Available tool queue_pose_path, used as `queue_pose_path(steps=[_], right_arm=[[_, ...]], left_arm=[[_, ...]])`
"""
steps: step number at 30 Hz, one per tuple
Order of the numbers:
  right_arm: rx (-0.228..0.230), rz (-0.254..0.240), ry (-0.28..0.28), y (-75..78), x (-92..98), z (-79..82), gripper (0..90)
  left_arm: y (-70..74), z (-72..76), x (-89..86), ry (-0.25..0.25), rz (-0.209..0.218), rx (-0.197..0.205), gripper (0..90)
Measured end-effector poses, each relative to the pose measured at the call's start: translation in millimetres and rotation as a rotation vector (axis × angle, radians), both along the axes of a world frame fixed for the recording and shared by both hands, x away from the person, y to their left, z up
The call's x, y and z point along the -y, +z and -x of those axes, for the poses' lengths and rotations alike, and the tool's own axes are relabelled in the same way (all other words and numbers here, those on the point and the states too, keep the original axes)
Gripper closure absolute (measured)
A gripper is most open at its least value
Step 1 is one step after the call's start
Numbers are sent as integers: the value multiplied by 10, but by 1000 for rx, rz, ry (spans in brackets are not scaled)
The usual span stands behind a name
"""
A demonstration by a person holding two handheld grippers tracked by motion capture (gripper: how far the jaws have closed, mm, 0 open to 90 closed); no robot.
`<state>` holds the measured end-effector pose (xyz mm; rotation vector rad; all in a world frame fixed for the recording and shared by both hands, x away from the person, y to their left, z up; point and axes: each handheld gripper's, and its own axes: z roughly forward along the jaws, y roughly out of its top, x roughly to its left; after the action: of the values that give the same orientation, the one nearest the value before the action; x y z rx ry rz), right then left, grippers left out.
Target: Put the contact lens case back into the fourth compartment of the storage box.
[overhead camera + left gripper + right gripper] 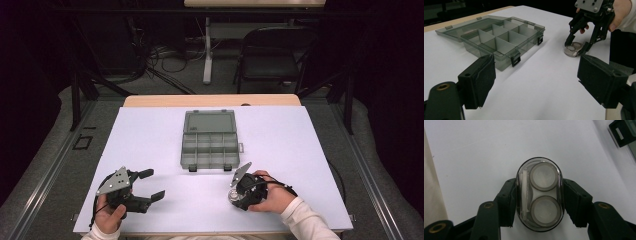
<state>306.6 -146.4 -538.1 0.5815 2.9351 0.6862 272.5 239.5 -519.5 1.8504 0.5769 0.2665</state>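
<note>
Grippers at rest near our edge of the white sheet (300, 145). Our right gripper (539, 202) pointed down, its jaws clamped on the long sides of a clear oval case (539, 193) lying flat on the sheet. Our left gripper (150, 185) lay with jaws wide apart, holding nothing. We saw the organizer (210, 142), lid open, near the case; bare sheet lay between the grippers.

Probably a lab: dark surrounds, floor cables (165, 65), folding chair (274, 55), white-covered table (150, 135).
</note>
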Motion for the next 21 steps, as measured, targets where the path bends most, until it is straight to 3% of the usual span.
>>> queue_pose_path(steps=[21], right_arm=[[-10,-17,-1,23,7,3,484]], left_arm=[[0,1,-1,2,0,1,156]])
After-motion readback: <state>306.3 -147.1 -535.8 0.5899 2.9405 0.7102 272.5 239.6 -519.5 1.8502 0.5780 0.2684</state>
